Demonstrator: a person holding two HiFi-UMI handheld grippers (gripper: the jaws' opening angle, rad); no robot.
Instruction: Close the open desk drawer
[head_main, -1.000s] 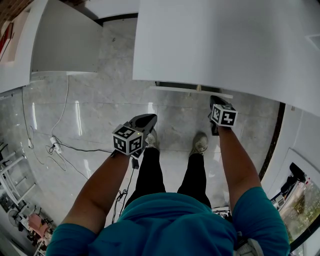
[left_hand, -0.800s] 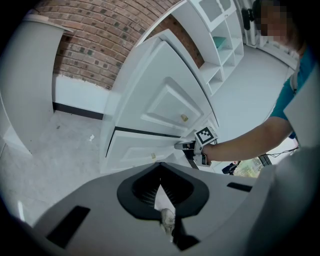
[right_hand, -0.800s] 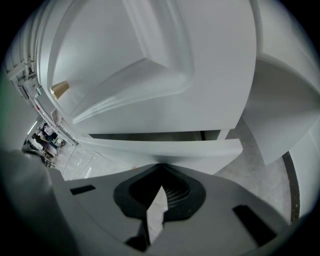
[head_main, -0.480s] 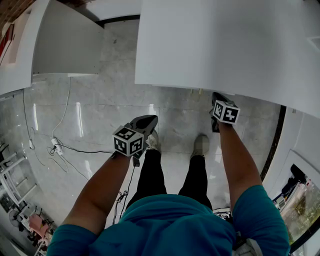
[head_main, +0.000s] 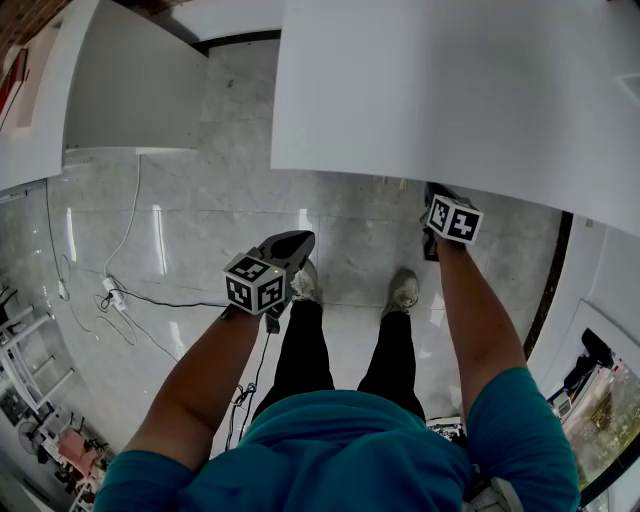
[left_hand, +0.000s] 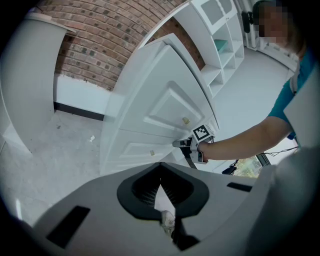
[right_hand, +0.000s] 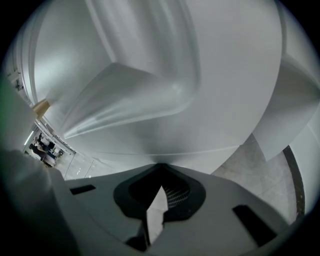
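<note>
In the head view, the only print showing is the black-and-white square markers on the cube (head_main: 255, 281) of the left gripper (head_main: 298, 238) and the cube (head_main: 453, 220) of the right gripper (head_main: 434, 200). The person is standing on a glossy pale marble floor (head_main: 200, 220), where a white cable (head_main: 130, 200) is running to a power strip (head_main: 110, 288). The white desk (head_main: 450, 90) is filling the upper right. A second ago the lip of the drawer (left_hand: 172, 112) was jutting out under the desk's near edge; now it is no longer showing there, and the right gripper is reaching in under that edge. In the left gripper view, the left gripper (left_hand: 160, 172) is hanging in the air, clenched on nothing. Its camera is looking across at the desk's panelled front with its small knob (left_hand: 186, 120), where the drawer is sitting flush and the right gripper's tip is pressing just beside the knob; a brick wall (left_hand: 95, 45) and white shelves (left_hand: 220, 45) are standing behind. In the right gripper view, the right gripper (right_hand: 160, 175), jaws together and empty, is facing the white front from very close, with the floor showing at the right.
</note>
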